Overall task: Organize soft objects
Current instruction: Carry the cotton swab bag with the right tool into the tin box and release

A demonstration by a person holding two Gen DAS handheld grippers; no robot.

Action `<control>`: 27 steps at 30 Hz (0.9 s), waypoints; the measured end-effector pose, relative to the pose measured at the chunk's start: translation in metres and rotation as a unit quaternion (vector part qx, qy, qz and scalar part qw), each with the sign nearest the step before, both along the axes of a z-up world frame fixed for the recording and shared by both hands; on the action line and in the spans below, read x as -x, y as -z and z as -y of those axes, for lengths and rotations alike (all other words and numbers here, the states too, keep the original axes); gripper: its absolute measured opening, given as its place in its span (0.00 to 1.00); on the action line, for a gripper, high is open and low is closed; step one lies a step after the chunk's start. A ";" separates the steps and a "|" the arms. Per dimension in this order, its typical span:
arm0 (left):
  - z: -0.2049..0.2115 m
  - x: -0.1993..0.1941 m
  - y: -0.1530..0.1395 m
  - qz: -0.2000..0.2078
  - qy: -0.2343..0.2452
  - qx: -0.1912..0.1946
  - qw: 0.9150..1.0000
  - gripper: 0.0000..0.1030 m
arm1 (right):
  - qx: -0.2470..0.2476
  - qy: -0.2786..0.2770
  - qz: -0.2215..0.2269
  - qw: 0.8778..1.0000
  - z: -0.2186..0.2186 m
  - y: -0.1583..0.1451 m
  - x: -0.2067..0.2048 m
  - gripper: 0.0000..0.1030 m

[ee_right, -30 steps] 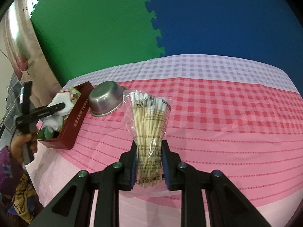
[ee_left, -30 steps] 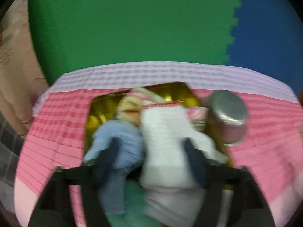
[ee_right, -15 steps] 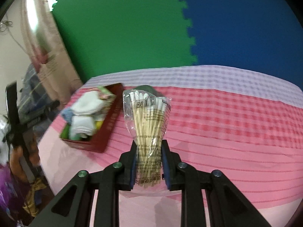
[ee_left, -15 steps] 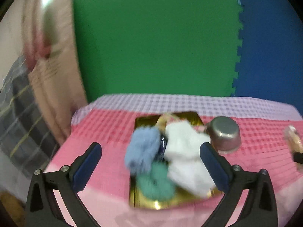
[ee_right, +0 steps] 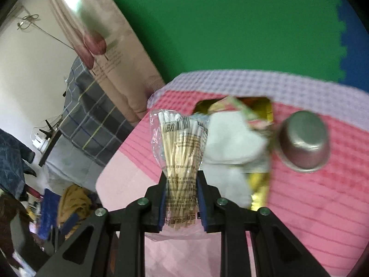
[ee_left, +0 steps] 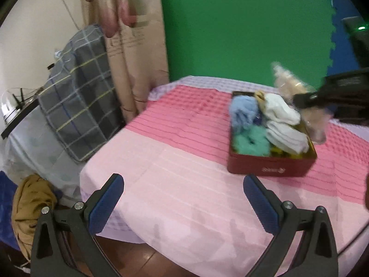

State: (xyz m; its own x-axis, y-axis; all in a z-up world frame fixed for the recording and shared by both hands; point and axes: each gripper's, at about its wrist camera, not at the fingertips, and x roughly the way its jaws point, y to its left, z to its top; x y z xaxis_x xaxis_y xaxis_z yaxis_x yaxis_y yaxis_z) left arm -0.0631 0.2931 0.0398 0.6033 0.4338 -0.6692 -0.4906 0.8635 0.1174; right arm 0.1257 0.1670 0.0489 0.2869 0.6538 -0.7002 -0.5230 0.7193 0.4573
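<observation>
Tin (ee_left: 269, 168), red, packed with soft items, is seen right of centre on the pink cloth (ee_left: 184, 161); left gripper (ee_left: 182, 198) spread empty, just opened; right gripper (ee_right: 181, 198) pinched on cotton-swab packet (ee_right: 178, 147).

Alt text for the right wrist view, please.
The right gripper holds a clear bag of cotton swabs upright above a pink checked tablecloth. Behind it lie white cloths in a tin, with an upturned metal bowl beside.

Setting: a room in a home, used for recording. Evidence: printed curtain (ee_left: 129, 46), checked blanket (ee_left: 78, 90) draped over furniture, heap of clothes (ee_left: 30, 210) on the floor. Green foam mat (ee_left: 242, 23) lines the wall behind the cloth-covered desk (ee_left: 173, 184).
</observation>
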 end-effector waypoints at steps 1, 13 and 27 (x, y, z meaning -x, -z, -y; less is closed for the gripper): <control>-0.004 0.001 -0.001 0.003 -0.006 -0.004 1.000 1.00 | 0.002 -0.002 -0.004 1.000 -0.009 0.004 -0.002 0.22; -0.036 0.001 0.014 -0.004 -0.020 0.022 1.000 1.00 | 0.091 0.010 0.006 0.996 -0.068 0.077 -0.018 0.22; -0.046 -0.004 0.043 -0.055 -0.027 0.037 0.997 1.00 | 0.115 -0.006 0.123 0.986 -0.064 0.071 0.014 0.28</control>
State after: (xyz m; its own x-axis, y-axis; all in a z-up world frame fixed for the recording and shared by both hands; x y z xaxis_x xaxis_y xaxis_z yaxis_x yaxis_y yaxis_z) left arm -0.0589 0.3392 -0.0036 0.5012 0.4111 -0.7614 -0.5246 0.8441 0.1104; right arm 0.1116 0.2312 -0.0216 0.4595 0.4905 -0.7405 -0.6066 0.7823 0.1418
